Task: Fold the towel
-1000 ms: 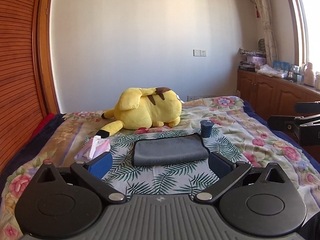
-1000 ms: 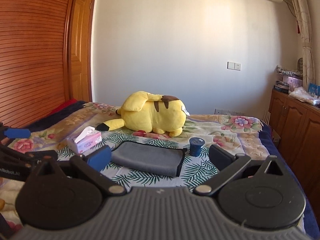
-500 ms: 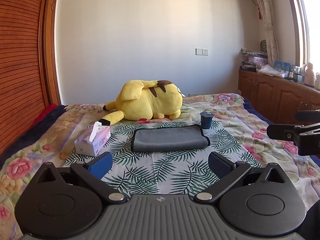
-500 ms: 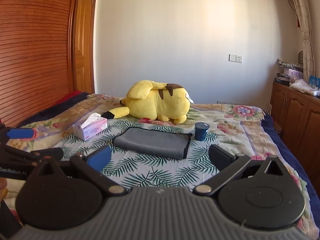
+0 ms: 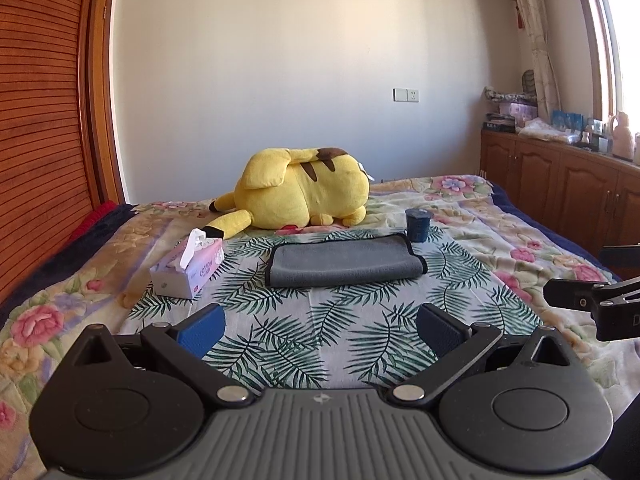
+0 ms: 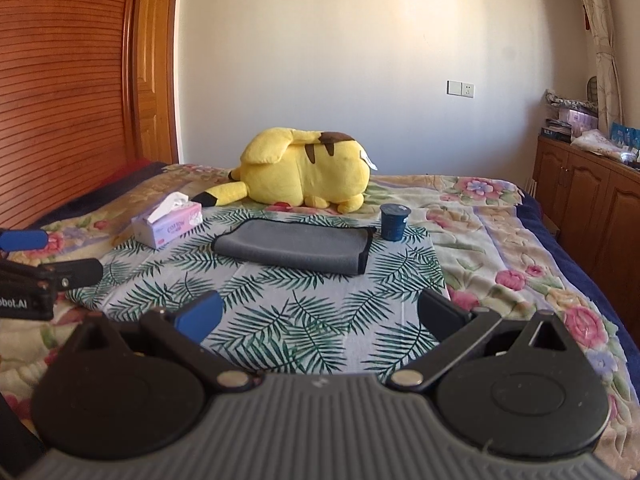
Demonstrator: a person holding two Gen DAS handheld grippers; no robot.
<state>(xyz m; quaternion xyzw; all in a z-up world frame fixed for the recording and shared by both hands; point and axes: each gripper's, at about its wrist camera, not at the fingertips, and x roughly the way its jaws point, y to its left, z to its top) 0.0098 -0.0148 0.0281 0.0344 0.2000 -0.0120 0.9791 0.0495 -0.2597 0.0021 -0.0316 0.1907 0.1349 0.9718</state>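
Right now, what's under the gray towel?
The gray towel lies folded on the palm-leaf cloth, which shows all around it. Whatever lies between its layers or directly beneath is covered. Both grippers are open, clear of it.

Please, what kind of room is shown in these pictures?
Most likely a home bedroom. A bed with a floral bedspread fills the view, a yellow plush toy lies on it beside a tissue box, and wooden cabinets stand under a curtained window.

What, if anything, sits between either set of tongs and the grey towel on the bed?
Nothing visible does. Only bare leaf-print cloth lies between the open left tongs, the open right tongs and the towel. The tissue box and dark cup sit off to its sides.
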